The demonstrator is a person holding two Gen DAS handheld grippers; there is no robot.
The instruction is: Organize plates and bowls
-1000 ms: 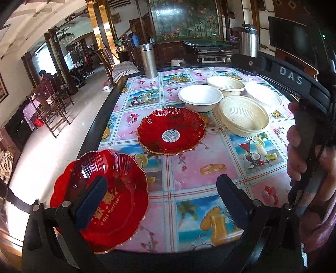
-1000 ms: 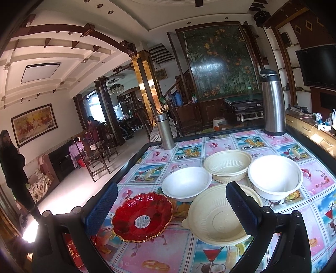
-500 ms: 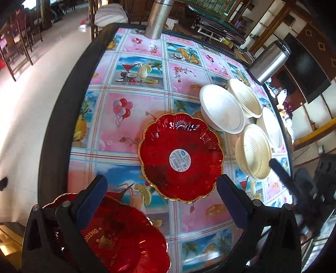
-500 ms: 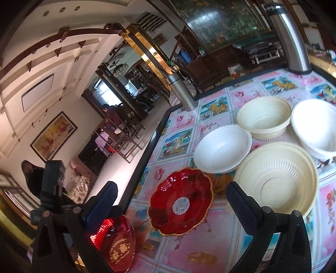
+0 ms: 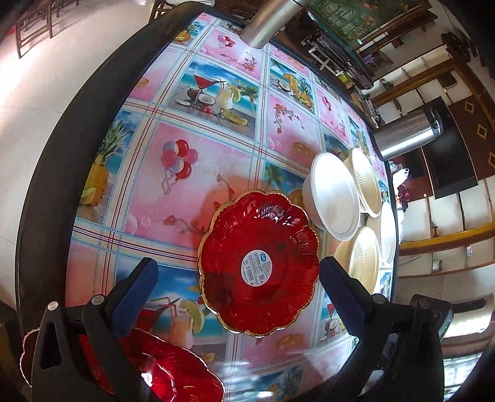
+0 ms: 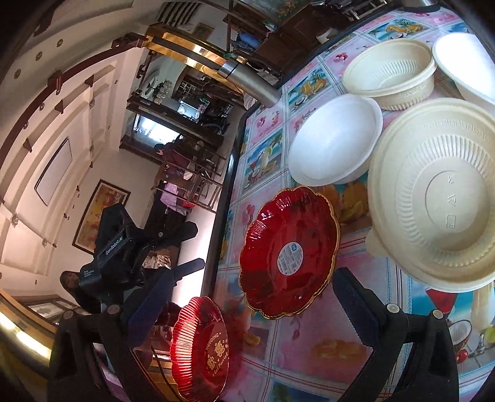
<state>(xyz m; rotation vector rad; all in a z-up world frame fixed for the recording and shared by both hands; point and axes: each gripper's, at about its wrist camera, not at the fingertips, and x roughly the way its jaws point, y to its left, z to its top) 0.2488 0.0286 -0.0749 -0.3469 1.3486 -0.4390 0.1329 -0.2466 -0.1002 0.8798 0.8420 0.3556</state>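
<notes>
A red scalloped plate with a white sticker (image 5: 260, 269) lies flat on the patterned tablecloth, ahead of my open left gripper (image 5: 238, 293) and framed by its fingers. A second red plate with gold lettering (image 5: 173, 377) sits at the near table edge, partly hidden by the left finger. To the right stand a white bowl (image 5: 334, 198) and cream bowls (image 5: 365, 259). My right gripper (image 6: 252, 303) is open and empty above the stickered plate (image 6: 287, 253). The right wrist view also shows the lettered plate (image 6: 201, 349), white bowl (image 6: 334, 139), large cream bowl (image 6: 439, 198) and left gripper (image 6: 188, 250).
Two steel flasks (image 5: 266, 27) (image 5: 408, 136) stand at the far side of the table. Its black rim (image 5: 62, 148) curves along the left. Another cream bowl (image 6: 393, 71) and white bowl (image 6: 464, 62) sit further back. A person (image 6: 164, 151) sits among chairs across the room.
Both views have rolled sideways. My left gripper has moved in over the table, nearer the stickered plate. The right gripper has come lower and closer. Both stay open; no plate or bowl moved.
</notes>
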